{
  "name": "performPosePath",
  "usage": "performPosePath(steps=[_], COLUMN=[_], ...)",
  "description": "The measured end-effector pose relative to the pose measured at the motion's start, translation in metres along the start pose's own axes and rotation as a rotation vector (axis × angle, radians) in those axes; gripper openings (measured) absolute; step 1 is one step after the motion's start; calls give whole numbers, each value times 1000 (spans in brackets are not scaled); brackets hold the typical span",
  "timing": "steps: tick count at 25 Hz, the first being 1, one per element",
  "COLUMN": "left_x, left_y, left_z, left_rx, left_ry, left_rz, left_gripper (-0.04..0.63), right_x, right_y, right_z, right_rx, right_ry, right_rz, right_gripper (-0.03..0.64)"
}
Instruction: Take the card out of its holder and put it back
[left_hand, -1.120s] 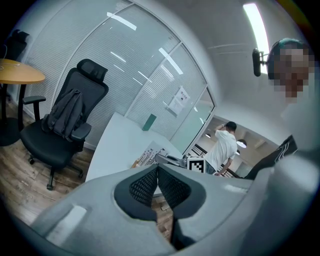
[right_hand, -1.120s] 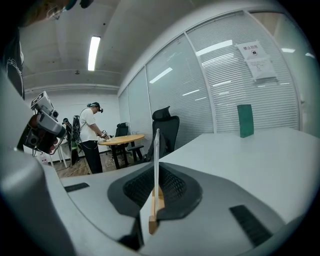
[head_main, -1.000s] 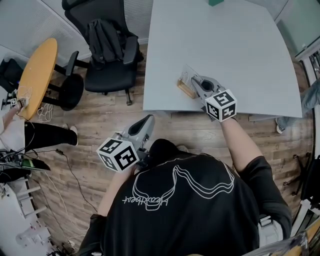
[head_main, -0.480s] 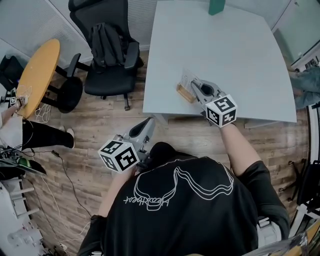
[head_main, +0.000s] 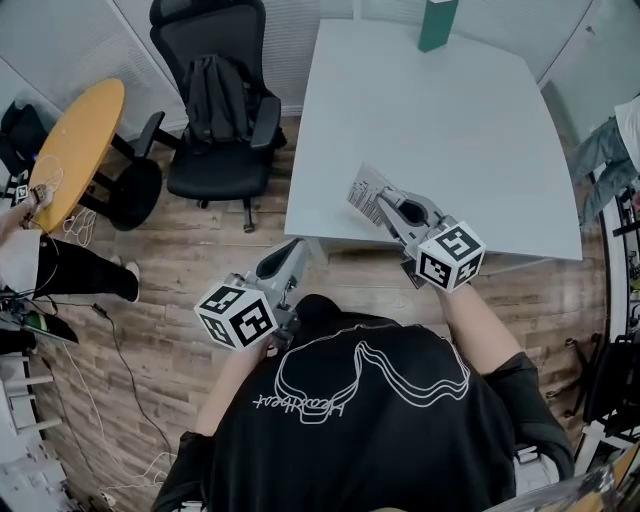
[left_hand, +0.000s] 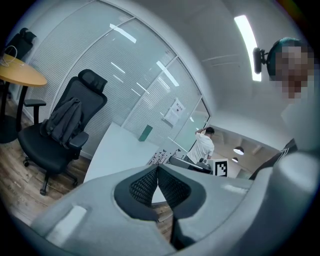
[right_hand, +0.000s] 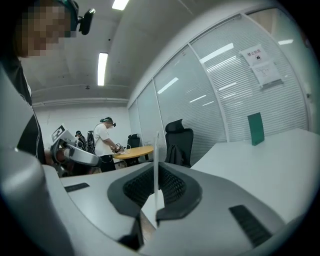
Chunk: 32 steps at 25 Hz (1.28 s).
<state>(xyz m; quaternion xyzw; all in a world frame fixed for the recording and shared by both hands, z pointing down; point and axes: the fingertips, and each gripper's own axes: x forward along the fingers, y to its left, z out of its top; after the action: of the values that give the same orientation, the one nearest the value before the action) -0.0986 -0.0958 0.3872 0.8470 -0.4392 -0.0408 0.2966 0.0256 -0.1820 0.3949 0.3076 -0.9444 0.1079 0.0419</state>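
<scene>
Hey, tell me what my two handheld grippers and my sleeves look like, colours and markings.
The left gripper and right gripper are light grey moulded shells with black, mesh-textured pads. Each carries a white marker cube printed with black square patterns. The person wears a black short-sleeved T-shirt with a white line drawing on it.

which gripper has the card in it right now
The right gripper: its jaws pinch the card over the table. The left gripper is shut with nothing in it, held over the floor.
</scene>
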Motion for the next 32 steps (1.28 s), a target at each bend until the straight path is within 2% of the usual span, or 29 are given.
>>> performPosePath(steps=[9,15,32], left_x=[7,19,50], left_y=[-15,-19,-18], left_z=[6,3,-1], left_rx=[45,46,43], left_ry=[6,29,72], left_rz=[-48,-77,-102], left_gripper=[14,14,14], right_x=[-29,-43,-39], right_y=[35,35,10], right_z=[8,-2,-3], right_rx=[114,203,228], right_ry=[0,6,-13], right_rz=[48,43,20], right_gripper=[23,23,23])
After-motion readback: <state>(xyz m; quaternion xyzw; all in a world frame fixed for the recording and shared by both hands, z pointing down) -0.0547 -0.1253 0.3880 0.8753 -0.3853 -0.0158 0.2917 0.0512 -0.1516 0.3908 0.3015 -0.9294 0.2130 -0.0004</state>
